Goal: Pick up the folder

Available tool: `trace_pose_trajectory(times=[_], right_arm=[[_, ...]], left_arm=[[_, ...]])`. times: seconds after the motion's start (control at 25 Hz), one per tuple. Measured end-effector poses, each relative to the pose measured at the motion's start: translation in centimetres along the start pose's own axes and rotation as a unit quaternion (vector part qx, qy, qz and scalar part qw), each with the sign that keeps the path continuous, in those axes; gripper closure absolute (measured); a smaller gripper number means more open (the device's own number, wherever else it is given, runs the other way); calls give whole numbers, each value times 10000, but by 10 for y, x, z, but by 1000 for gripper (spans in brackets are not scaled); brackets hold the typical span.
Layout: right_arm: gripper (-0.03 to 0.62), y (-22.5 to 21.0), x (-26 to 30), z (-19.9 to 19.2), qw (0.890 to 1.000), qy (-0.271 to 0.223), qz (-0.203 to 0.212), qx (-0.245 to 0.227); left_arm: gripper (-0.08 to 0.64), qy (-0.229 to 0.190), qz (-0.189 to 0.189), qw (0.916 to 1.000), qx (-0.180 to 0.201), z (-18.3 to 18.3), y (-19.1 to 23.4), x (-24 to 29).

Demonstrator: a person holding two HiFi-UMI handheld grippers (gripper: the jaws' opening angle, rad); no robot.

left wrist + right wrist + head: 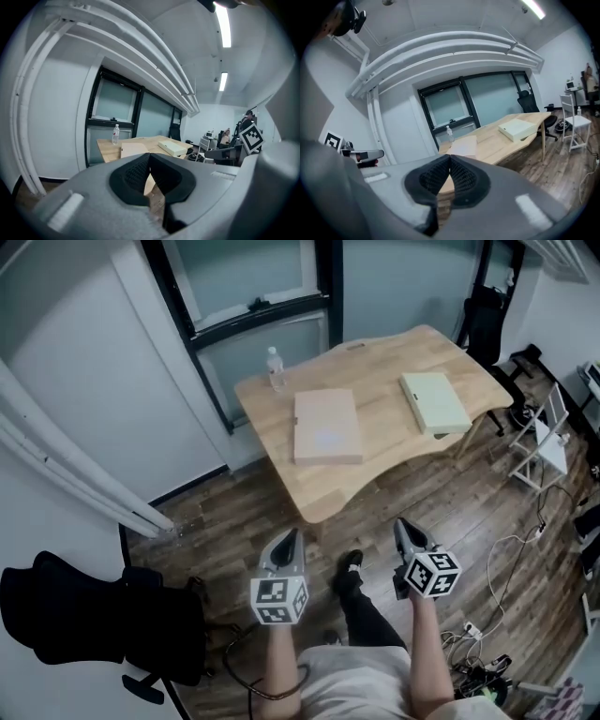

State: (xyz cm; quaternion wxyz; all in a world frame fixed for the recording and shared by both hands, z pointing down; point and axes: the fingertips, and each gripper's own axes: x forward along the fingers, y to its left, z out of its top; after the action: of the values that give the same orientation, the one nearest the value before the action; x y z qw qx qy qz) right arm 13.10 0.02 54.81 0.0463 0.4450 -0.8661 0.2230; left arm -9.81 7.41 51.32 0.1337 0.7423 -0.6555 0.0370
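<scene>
Both forearms (281, 662) reach out ahead, side by side. The left gripper (289, 540) and right gripper (403, 527) point forward and slightly downward. The jaws of each are pressed together, with nothing between them.

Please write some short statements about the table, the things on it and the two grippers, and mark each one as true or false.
1. The clear plastic water bottle stands upright on the light wooden table. True.
2. The left gripper holds the beige flat folder. False: its jaws are shut on nothing; the folder lies on the table.
3. In the head view, the pale green flat box lies right of the folder. True.
4. The right gripper has its jaws wide open. False: they are shut and empty.
</scene>
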Motion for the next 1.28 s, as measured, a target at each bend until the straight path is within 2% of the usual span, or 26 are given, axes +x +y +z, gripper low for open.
trace_pose_trajectory(times=[0.36,0.56,0.76,0.88,1.0,1.08,1.16,1.28], right_arm=[[591,-13,121,36,9992,107,359,-148],[591,-29,184,63,9989,72,434,-188],[591,-58,245,87,9988,49,478,97],[592,-73,276,95,9979,179,570,268],[591,-84,302,88,9966,393,666,274],[591,-86,319,80,9939,573,878,335],[592,-86,333,72,9895,692,1148,540],[591,-99,347,58,9847,712,1083,1160]], left_arm=[[554,85,422,9991,22,25,59,83],[554,425,574,9965,445,27,79,137],[554,593,641,9958,259,31,108,197],[554,671,700,9953,-15,29,124,234],[554,667,786,9943,-268,26,138,265],[554,701,813,9937,-332,22,145,283],[554,790,744,9934,-381,15,147,296],[554,988,652,9921,-407,-2,147,307]])
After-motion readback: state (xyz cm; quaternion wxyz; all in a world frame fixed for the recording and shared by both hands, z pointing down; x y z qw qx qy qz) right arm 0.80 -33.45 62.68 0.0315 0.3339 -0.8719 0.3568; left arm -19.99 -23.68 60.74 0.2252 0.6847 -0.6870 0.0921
